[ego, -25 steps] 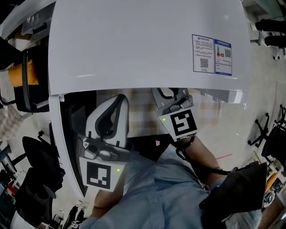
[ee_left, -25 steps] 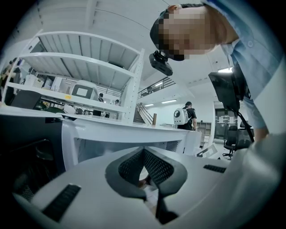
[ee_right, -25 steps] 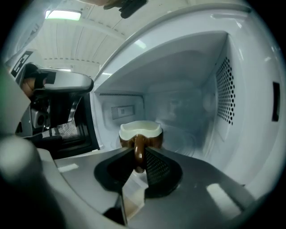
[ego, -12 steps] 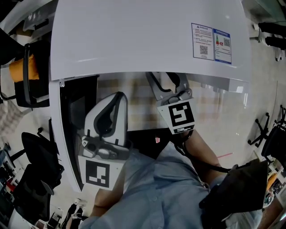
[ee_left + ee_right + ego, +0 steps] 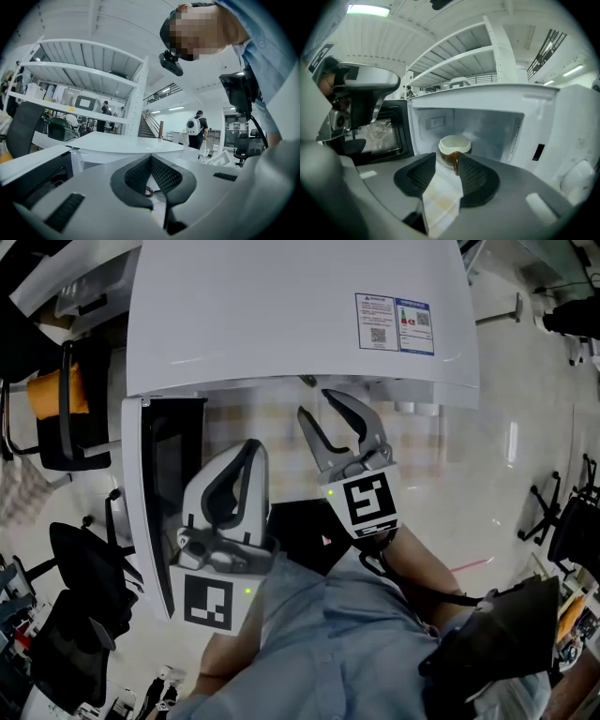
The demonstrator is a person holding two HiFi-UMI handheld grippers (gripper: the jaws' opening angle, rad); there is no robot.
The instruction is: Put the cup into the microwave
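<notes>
The brown cup (image 5: pixel 454 149) with a pale inside stands upright inside the white microwave (image 5: pixel 492 124), just beyond my right gripper (image 5: pixel 447 160). Its jaws are opening, and nothing is between them. From the head view the right gripper (image 5: pixel 323 413) sits just in front of the microwave (image 5: pixel 300 324) mouth, and the cup is hidden under the microwave's top. My left gripper (image 5: pixel 246 448) hovers by the open door (image 5: pixel 155 484), jaws together and empty. In its own view the left gripper (image 5: pixel 151 158) points away across the room.
The microwave door (image 5: pixel 386 133) stands swung open to the left. Office chairs (image 5: pixel 66 399) crowd the floor on the left, and a black bag (image 5: pixel 506 634) hangs at my lower right. White shelving (image 5: pixel 89 70) and a walking person (image 5: pixel 194 126) are far off.
My right gripper has drawn back out from under the microwave top with its jaws spread wide. The left gripper has lifted a little. The microwave sits higher in the view.
</notes>
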